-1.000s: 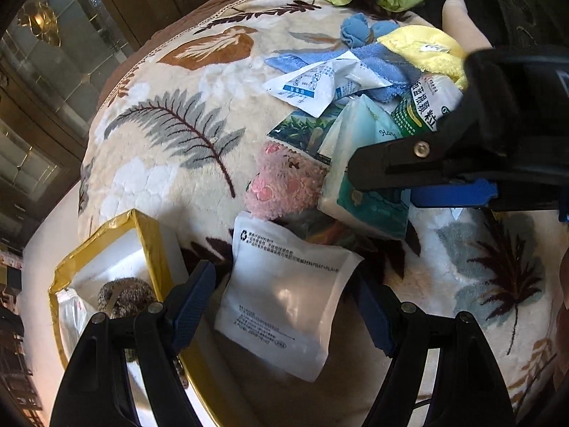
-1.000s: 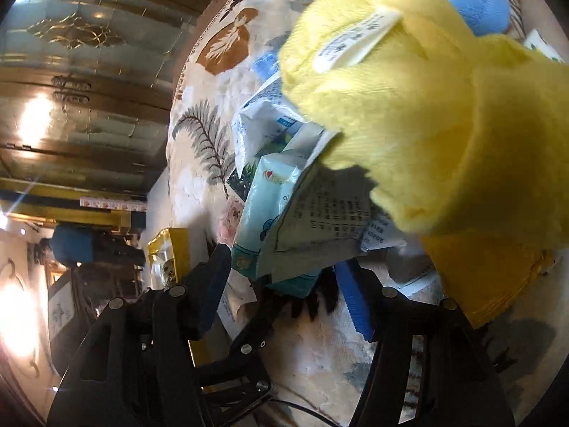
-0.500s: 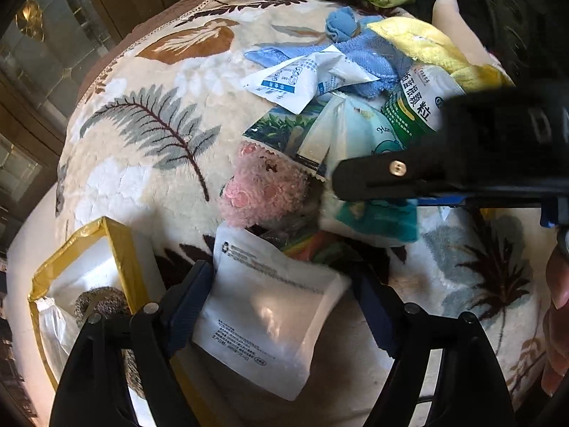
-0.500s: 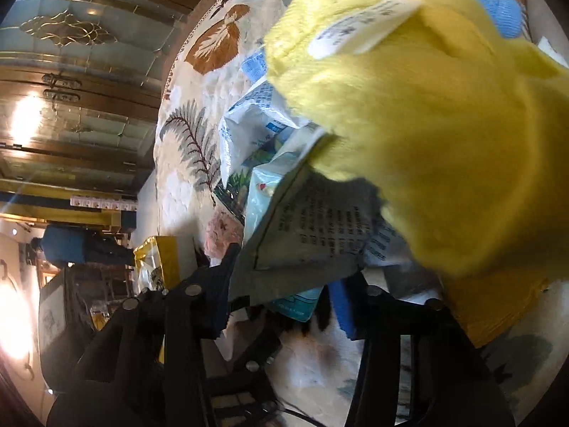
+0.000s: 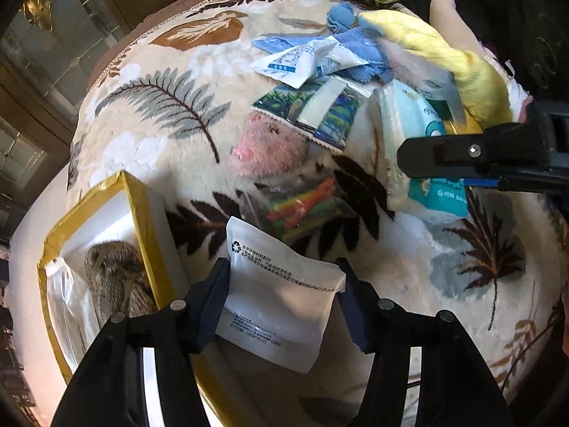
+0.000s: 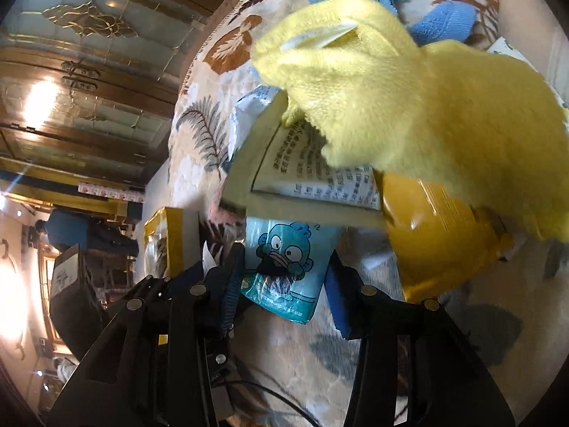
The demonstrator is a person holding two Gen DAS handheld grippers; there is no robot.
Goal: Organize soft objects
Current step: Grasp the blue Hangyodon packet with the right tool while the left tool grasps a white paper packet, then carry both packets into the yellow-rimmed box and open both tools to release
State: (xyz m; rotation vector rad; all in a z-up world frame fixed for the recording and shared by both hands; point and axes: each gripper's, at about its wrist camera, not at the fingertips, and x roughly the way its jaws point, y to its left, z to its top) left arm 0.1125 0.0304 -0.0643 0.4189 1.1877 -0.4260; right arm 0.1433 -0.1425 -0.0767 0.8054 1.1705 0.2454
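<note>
Low in the left wrist view, my left gripper (image 5: 282,272) has its jaws closing, and both pads press the side edges of a white pouch (image 5: 281,306) with small print. My right gripper (image 6: 284,259) is shut on a teal tissue pack (image 6: 288,267) with a cartoon face. From the left wrist view the same right gripper (image 5: 426,174) holds that tissue pack (image 5: 409,135) tilted above the leaf-print blanket (image 5: 160,135). A yellow plush (image 6: 426,106) lies just beyond it, over a printed packet (image 6: 309,178).
A yellow-edged box (image 5: 138,206) at the left holds a brown furry item (image 5: 113,277). A pink plush (image 5: 266,146), a bag of coloured sticks (image 5: 302,206), sachets (image 5: 313,114), a blue cloth (image 5: 359,46) and a yellow packet (image 6: 434,235) lie nearby. A person's hand (image 5: 448,17) rests at the back.
My left jaws have closed in onto the white pouch. My right gripper has shut on the tissue pack and drawn it right, uncovering the bag of coloured sticks.
</note>
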